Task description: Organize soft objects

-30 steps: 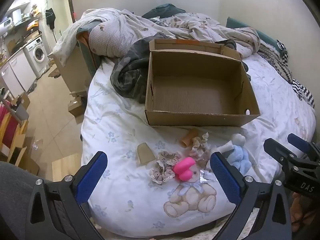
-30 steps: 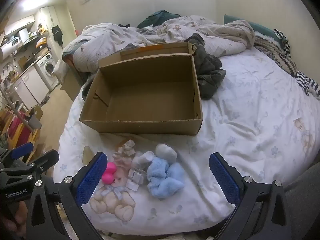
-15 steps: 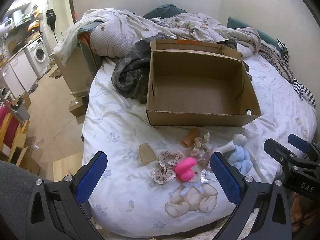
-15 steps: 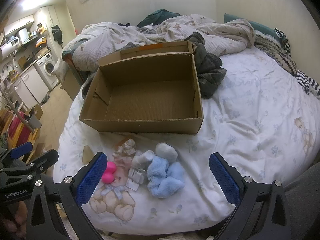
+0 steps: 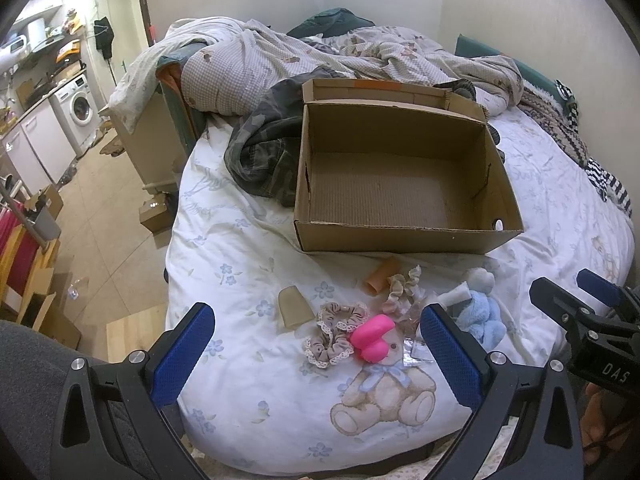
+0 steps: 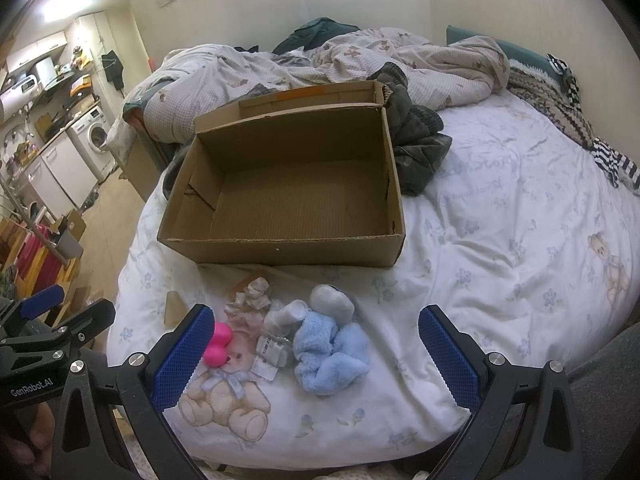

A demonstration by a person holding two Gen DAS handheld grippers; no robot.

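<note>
Two tools, the left tool (image 5: 316, 344) and right tool (image 6: 316, 344), hung wide open and empty above the bed (image 6: 500, 208). A fluffy blue plush (image 6: 328, 348), lace-edged scrunchie (image 5: 334, 332) and smooth pink piece (image 5: 372, 338) lay just before the corrugated cardboard box (image 6: 280, 248).

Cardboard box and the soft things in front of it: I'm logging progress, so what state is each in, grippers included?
Cardboard box: open, nothing inside.
Pink toy: on the sheet, outside the box.
Blue plush: lying crumpled on the sheet.
Frilly scrunchie: loose on the sheet, beside the pink toy.
Left gripper: open, holding nothing.
Right gripper: open, holding nothing.
</note>
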